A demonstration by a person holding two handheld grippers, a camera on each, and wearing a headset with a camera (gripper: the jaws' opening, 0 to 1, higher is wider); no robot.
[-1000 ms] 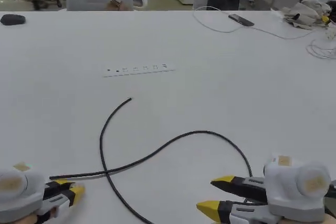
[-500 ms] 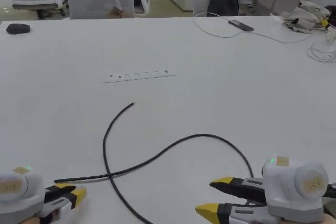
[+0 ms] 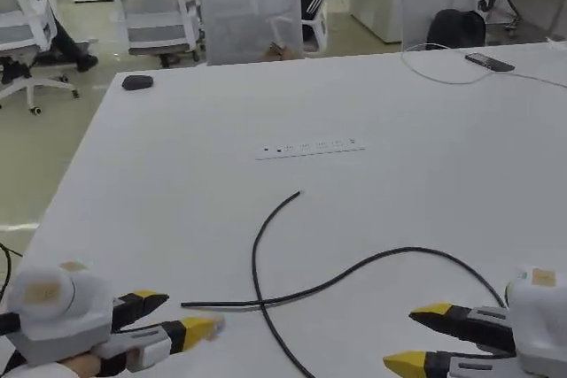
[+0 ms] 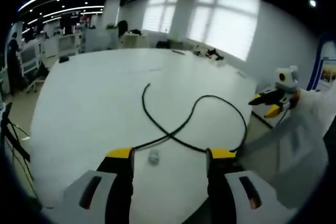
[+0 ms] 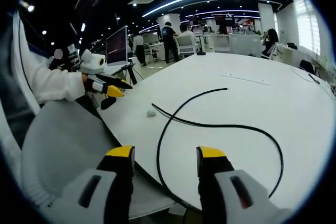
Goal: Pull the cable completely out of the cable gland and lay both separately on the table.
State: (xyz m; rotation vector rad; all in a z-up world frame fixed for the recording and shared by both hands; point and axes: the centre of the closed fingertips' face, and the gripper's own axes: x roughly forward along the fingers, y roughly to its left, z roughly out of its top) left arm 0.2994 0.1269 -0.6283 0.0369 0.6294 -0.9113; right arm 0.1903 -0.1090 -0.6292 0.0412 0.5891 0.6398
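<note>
Well, nothing on the table [image 3: 177, 174] has moved since a moment ago; only the head turned. The cable [image 3: 254, 254] lies looped, with the little grey gland [image 4: 153, 156] off it, by its 9 o'clock end. The left gripper [image 3: 190, 311] and right gripper [image 3: 400, 338] gape, empty. Job looks done.

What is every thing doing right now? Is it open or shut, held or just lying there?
Cable: lying loose on the table, crossing over itself, not held.
Cable gland: off the cable, lying on the table near one cable end.
Left gripper: open, empty.
Right gripper: open, empty.
</note>
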